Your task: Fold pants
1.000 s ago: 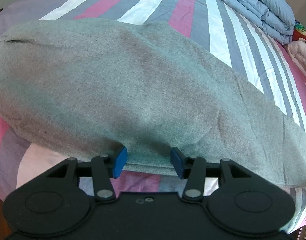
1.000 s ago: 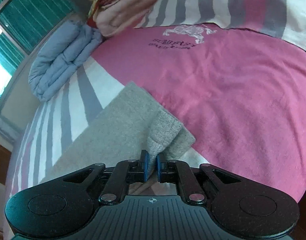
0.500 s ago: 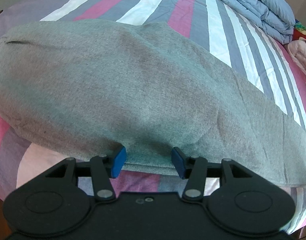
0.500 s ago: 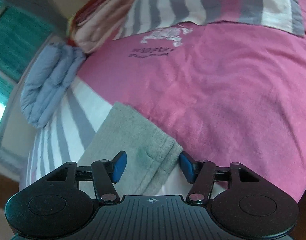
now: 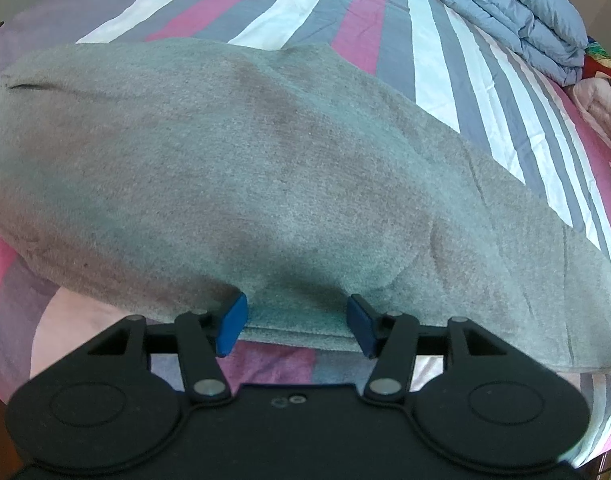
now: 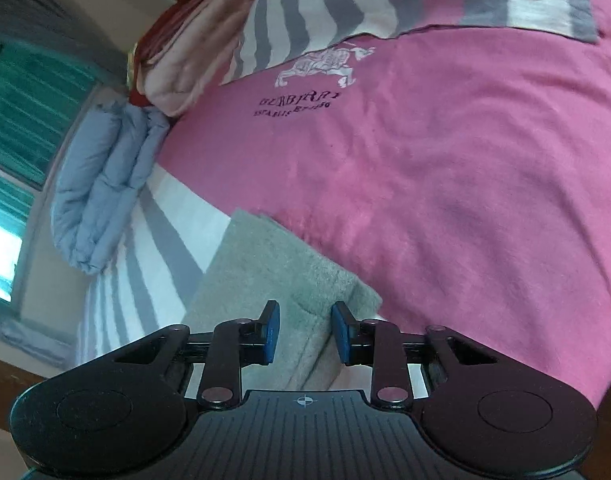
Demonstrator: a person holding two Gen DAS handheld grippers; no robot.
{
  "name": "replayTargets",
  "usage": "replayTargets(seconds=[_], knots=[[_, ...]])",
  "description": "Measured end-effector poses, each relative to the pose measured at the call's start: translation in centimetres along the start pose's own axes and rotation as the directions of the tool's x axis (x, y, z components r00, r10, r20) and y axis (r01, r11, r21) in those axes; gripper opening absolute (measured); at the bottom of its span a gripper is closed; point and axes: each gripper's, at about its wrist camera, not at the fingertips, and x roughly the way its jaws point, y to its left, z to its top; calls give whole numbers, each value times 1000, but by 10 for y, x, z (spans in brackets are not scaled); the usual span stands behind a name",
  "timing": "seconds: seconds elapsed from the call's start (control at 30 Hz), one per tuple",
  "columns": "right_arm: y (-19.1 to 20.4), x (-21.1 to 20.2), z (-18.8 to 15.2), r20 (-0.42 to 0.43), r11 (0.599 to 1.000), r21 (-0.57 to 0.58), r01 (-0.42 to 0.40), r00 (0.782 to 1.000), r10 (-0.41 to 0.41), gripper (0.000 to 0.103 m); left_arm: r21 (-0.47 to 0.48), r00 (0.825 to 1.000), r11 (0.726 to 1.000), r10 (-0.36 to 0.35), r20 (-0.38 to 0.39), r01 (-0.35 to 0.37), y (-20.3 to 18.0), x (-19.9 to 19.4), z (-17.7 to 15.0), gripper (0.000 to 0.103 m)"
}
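The pants (image 6: 281,280) hem, released by the right gripper (image 6: 305,330), is being re-straddled by closing, not yet pinching jaws, the left gripper (image 5: 296,322) staying spread.

The pink sheet (image 6: 445,184) carries a white horse-and-rider emblem with dark lettering beneath, too blurred to read surely; it looks like "BURBERRY".
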Motion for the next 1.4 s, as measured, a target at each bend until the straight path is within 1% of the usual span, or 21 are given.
replayTargets(seconds=[0.07,0.1,0.13,0.2,0.37,0.43,0.47,0.53,0.6,0.63,0.67,0.73,0.83,0.9,1.07,1.13,1.17,1.23,1.33,1.37,1.4], knots=[[-2,4,4,-9,999,40,2,1000,-2,30,3,1000,1000,4,1,-4,-1,0,0,47],[1,3,5,-4,1000,29,-4,1000,4,22,3,1000,1000,4,2,-4,-1,0,0,47],[6,-1,5,3,1000,-13,-9,1000,9,18,4,1000,1000,4,3,-4,-1,0,0,47],[17,-12,3,37,994,-104,-13,999,17,16,7,1000,1000,5,4,-5,-1,0,-1,47],[29,-40,-11,90,980,-193,-36,994,55,16,3,1000,1000,1,8,-1,0,-1,-2,47],[21,-41,-20,83,976,-216,3,996,15,16,10,1000,1000,7,9,-7,-1,-1,-3,47],[13,-31,-24,60,973,-225,48,998,-35,16,13,1000,1000,10,9,-10,-2,-1,-3,47],[1,-10,-23,-1,975,-210,72,997,-74,16,12,1000,1000,7,8,-7,-1,-2,-3,47],[-3,-10,-19,-8,986,-162,51,999,-53,23,5,1000,1000,-1,6,1,1,-2,-3,47],[-1,-13,-18,-5,988,-146,49,999,-50,34,1,1000,1000,-4,5,4,2,-2,-3,47],[1,-17,-16,5,988,-144,51,999,-50,49,-3,1000,1000,-4,5,4,1,-2,-3,47],[3,-19,-16,21,982,-171,84,996,-82,52,6,1000,1000,4,7,-4,-1,-2,-3,47],[5,-7,-13,-5,977,-196,88,996,-90,52,19,1000,1000,14,12,-14,-3,-3,-5,48],[11,2,-11,-8,973,-214,80,996,-84,48,20,1000,1000,16,13,-17,-3,-3,-6,48],[17,16,-9,-36,966,-249,68,996,-80,15,32,999,999,30,20,-30,-7,-3,-7,48],[23,3,-9,6,955,-291,55,998,-56,14,40,999,998,37,24,-38,-8,-3,-8,48],[31,-5,-10,43,940,-339,50,998,-38,14,44,999,998,42,27,-43,-10,-2,-8,48],[65,-26,-23,149,852,-519,66,989,15,13,52,998,997,47,34,-48,-11,-3,-10,48],[100,-59,-43,270,731,-678,78,951,149,13,55,998,997,54,42,-57,-12,-3,-12,49],[100,-58,-44,295,711,-694,113,945,138,13,61,997,996,56,44,-58,-13,-2,-12,49],[90,-42,-38,283,717,-680,152,957,65,13,68,997,996,58,44,-61,-15,-3,-12,49]])
